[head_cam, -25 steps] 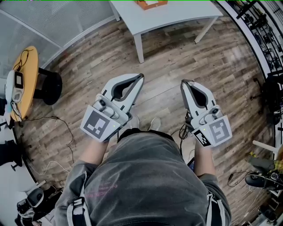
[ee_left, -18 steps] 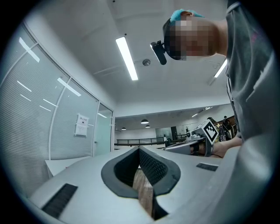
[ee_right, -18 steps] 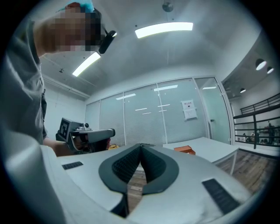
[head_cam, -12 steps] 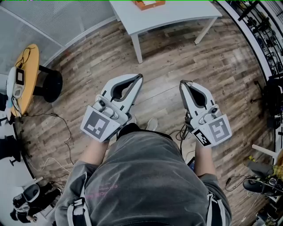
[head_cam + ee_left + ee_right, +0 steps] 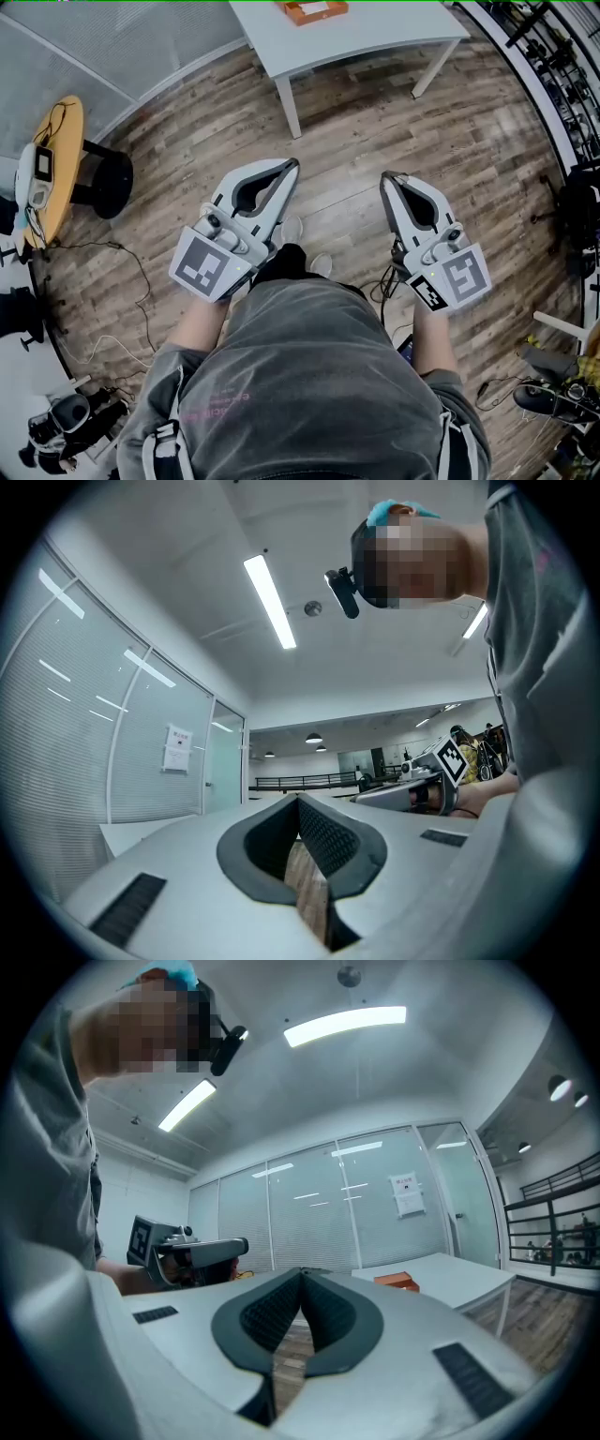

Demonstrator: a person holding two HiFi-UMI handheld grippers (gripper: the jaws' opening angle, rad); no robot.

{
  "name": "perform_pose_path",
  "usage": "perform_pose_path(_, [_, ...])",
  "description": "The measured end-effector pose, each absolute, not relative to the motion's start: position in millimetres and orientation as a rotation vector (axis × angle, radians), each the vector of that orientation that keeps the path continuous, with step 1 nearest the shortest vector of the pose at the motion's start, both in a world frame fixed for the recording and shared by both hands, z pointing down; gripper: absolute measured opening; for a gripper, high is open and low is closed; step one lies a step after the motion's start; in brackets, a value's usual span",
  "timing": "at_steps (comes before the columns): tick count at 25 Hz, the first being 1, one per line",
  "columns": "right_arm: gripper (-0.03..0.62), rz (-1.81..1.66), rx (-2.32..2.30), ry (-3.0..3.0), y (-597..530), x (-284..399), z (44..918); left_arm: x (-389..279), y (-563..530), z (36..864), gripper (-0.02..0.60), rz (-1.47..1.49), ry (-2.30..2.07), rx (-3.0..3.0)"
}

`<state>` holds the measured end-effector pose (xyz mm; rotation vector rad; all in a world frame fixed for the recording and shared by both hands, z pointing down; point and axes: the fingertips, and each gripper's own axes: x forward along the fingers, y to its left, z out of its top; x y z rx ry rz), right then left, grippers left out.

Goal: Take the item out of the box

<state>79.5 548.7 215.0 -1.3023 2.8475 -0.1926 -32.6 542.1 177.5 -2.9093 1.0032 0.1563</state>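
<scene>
Wood-plank floor [image 5: 375, 131] fills the head view, with a white table [image 5: 375, 33] standing at the top. The orange box [image 5: 316, 9] sits on it, back from the table's near edge and closer to its left corner than its right. Something pale shows inside the box, though it is too small to identify. The left gripper [image 5: 292, 166] and right gripper [image 5: 388, 178] are held level over bare floor, side by side and apart. Both have their jaws pressed together on nothing and are well short of the table. Open floor lies between the tips and the table's legs. A round yellow table [image 5: 58, 159] and loose cables [image 5: 131, 272] lie off to the left.

From the left gripper view, the left gripper [image 5: 298, 804] has its dark pads meeting at the tip, with floor planks visible through the gap behind them. The right gripper [image 5: 420, 787] shows to the right. A glass wall [image 5: 141, 752] stands ahead; the box is not seen here.

From the right gripper view, the right gripper [image 5: 302, 1275] is likewise closed and empty. Only this view shows the box [image 5: 396, 1282] side-on, near the table's [image 5: 450, 1274] left end, beyond the tips and to their right.
</scene>
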Motion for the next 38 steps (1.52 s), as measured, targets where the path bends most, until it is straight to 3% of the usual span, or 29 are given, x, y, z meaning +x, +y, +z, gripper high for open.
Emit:
perform_pose_path(13, [0.005, -0.210, -1.298, 2.886, 492, 84, 226, -26, 483, 188, 0.002, 0.198, 1.007, -2.916])
perform_pose_path(38, [0.005, -0.314, -1.323, 2.917, 285, 25, 251, -81, 266, 212, 0.002, 0.191, 1.005, -2.988])
